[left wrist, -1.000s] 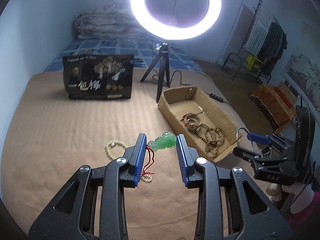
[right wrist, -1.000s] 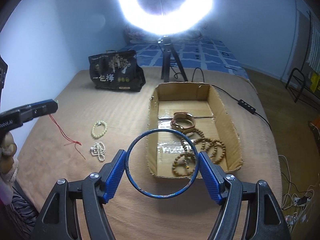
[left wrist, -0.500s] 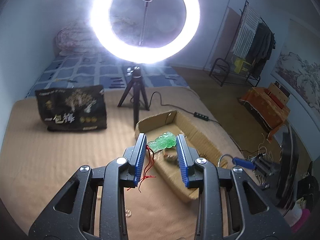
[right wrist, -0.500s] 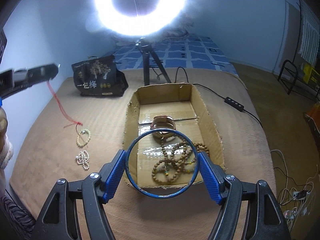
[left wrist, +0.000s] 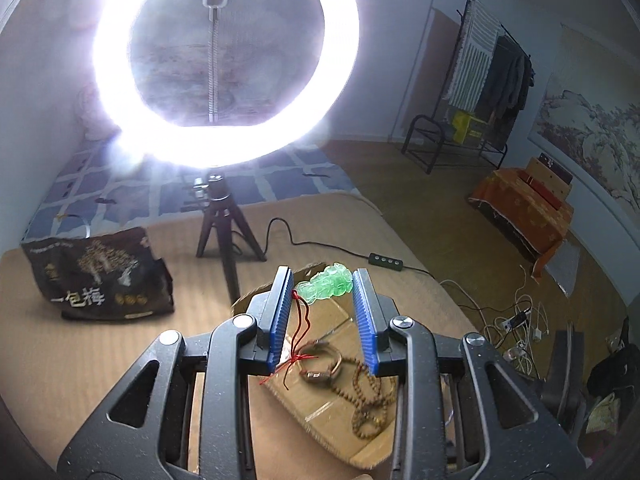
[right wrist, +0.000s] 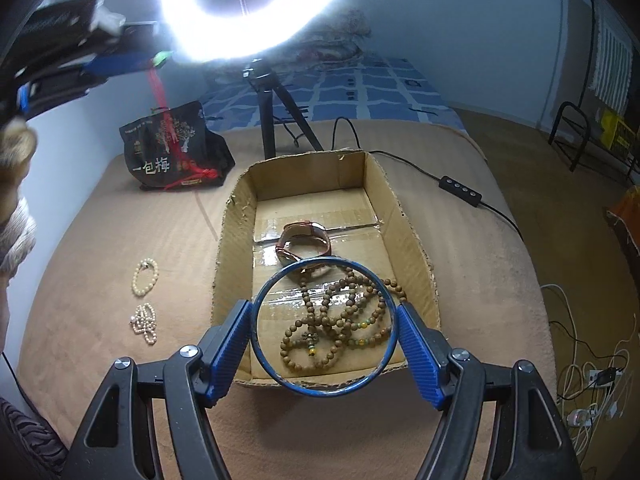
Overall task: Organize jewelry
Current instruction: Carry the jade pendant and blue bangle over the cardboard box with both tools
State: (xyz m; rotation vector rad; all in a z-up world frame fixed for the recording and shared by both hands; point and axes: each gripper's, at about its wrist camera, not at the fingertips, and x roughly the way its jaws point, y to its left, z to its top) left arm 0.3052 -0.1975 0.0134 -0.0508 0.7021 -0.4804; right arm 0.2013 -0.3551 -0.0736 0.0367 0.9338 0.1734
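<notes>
Gripping left tongs: the left gripper (left wrist: 323,289) is closed on a green carved pendant (left wrist: 329,287), pinched between the tips of its blue pads.
Pendant cord: a red cord (left wrist: 301,334) hangs from the pendant's left end, beside the left pad, ending in a knot and loose threads.
Pendant position: held in the air above the cardboard box (left wrist: 320,412), over its near end as the left wrist camera sees it.
Right tongs: the right gripper (right wrist: 325,322) holds a thin blue bangle (right wrist: 326,387) across its width, one pad pressing on each side of the ring.
Bangle position: hovering over the near end of the box (right wrist: 234,216), with the contents visible through the ring.
Box contents: a brown-strapped watch (right wrist: 306,236) near the middle, and strands of brown wooden beads (right wrist: 340,320) heaped toward the near end.
Outside the box: two pale pearl bracelets (right wrist: 145,276) lie on the tan bed cover (right wrist: 120,240) to the left of the box, one behind the other.
Background: a lit ring light (left wrist: 224,60) on a small tripod stands beyond the box, with a black printed bag (left wrist: 98,276) to its left.
</notes>
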